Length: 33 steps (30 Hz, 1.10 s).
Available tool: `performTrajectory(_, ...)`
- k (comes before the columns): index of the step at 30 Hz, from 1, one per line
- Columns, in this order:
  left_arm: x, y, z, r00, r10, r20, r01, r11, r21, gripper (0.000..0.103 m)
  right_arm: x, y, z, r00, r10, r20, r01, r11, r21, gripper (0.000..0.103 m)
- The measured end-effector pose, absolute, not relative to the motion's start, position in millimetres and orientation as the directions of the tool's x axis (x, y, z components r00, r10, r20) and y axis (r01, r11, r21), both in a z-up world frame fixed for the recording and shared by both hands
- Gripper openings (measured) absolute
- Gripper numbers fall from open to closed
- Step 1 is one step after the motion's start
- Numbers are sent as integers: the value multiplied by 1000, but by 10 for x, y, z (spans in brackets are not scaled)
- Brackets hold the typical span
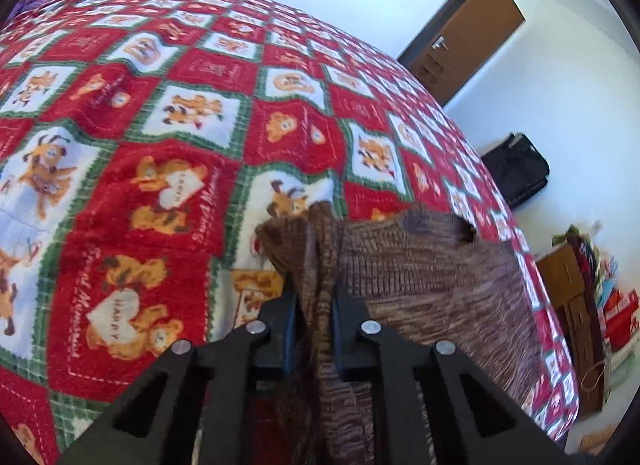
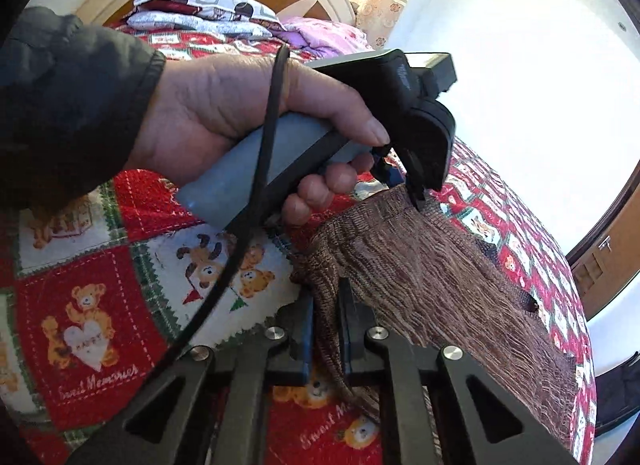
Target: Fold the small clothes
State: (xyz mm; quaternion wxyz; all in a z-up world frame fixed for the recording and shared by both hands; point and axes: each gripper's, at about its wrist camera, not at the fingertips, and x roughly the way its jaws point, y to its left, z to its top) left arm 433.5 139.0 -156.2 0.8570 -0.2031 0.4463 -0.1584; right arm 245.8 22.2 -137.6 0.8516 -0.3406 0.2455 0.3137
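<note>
A small brown ribbed knit garment (image 1: 432, 265) hangs stretched above the red patchwork bedspread (image 1: 152, 137). My left gripper (image 1: 314, 305) is shut on one bunched edge of it. My right gripper (image 2: 326, 317) is shut on another edge of the same garment (image 2: 432, 277). In the right wrist view the left gripper (image 2: 414, 195) is seen held in a hand, pinching the garment's far corner. The cloth spans between both grippers and drapes to the right. A small hole shows in the cloth (image 2: 532, 305).
The bedspread (image 2: 100, 305) has teddy bear squares. Folded quilts and pillows (image 2: 208, 9) lie by the headboard. A brown door (image 1: 464, 33), a black bag (image 1: 516, 169) and cluttered boxes (image 1: 588, 297) stand off the bed's right side.
</note>
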Motion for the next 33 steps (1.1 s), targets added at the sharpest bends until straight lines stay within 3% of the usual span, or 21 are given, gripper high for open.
performTrajectory(14,4347,1307,-1301,606,-484,-631,75,825,-560,13,2642,-424,-985,688,414,-596,-644,727,-238,7)
performTrajectory(33,4461,299,-726,612,-541,-577,206,814,-544,12,2787,-1429,-590,757,393,-522,-502,861,-82,6)
